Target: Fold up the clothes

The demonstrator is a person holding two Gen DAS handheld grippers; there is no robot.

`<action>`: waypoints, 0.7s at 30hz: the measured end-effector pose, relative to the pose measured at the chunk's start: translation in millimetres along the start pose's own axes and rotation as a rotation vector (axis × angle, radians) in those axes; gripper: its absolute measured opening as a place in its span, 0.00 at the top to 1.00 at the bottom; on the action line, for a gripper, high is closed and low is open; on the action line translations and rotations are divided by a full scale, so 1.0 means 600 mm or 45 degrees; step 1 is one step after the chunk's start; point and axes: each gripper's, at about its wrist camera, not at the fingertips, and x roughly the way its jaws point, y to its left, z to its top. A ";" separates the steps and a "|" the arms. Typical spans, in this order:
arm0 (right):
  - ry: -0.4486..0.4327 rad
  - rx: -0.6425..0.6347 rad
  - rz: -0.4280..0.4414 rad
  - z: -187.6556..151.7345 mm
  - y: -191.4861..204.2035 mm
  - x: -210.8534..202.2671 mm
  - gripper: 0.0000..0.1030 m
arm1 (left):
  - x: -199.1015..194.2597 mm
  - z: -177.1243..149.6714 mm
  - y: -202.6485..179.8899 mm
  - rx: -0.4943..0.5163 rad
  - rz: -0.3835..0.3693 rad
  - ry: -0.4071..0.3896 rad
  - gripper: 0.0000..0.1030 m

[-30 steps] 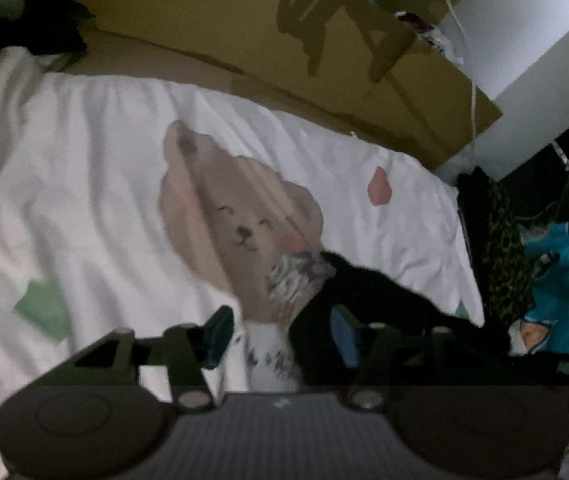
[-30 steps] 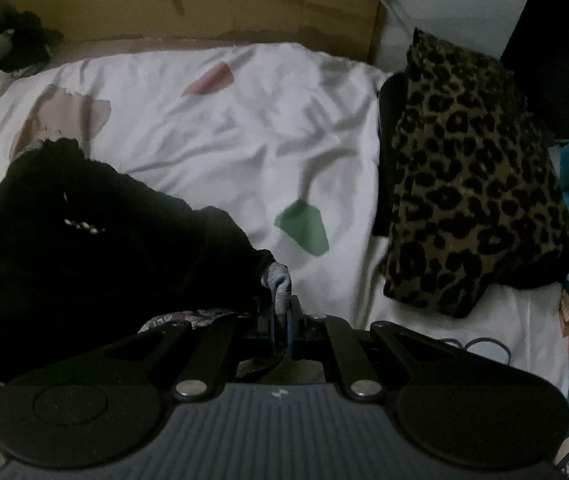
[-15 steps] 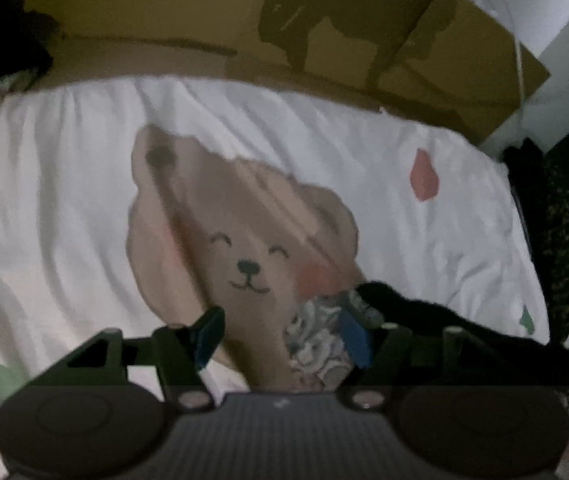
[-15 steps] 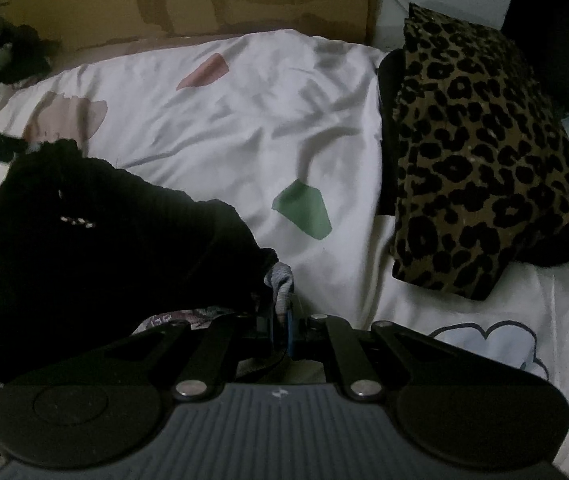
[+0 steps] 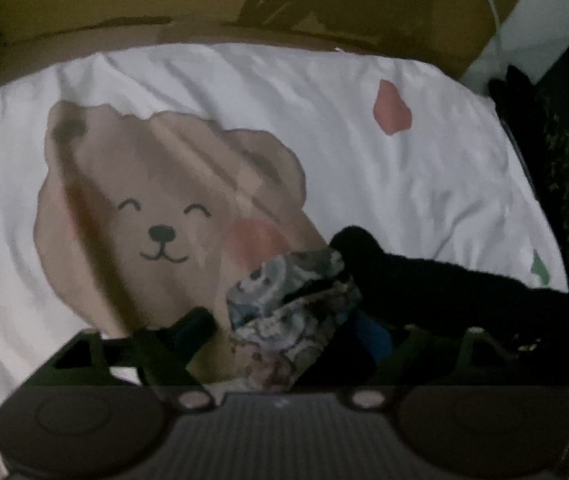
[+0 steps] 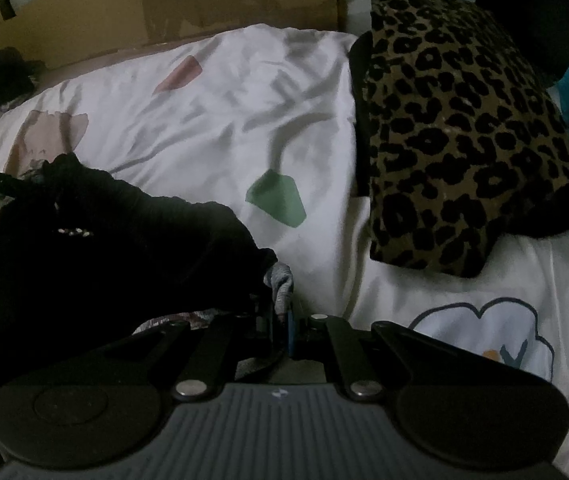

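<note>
Black garment [image 6: 96,256] lies bunched on the bed sheet [image 6: 220,120], at my right gripper's [image 6: 284,320] ten o'clock. Right gripper is clamped narrow on a grey patterned corner of it, straight ahead at twelve. In the left wrist view my left gripper [image 5: 284,328] has just been opening wide; the patterned lining [image 5: 292,312] sits between its fingers, pads not pressing that I can see. The garment's long axis runs from there out toward three o'clock. Left is the nearer one to that loose end, so I'd guess it grabs next. Leopard-print cushion [image 6: 456,132] at one o'clock, well apart.
</note>
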 end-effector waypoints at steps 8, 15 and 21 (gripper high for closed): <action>0.005 0.023 0.011 -0.009 -0.005 0.004 0.95 | -0.002 -0.007 -0.032 0.069 0.004 -0.080 0.53; 0.000 0.031 0.013 -0.013 -0.007 0.002 0.95 | -0.028 -0.017 -0.038 0.078 -0.112 -0.118 0.87; -0.070 0.020 0.022 -0.005 0.001 -0.023 0.95 | -0.103 -0.030 -0.018 0.032 -0.218 -0.253 0.90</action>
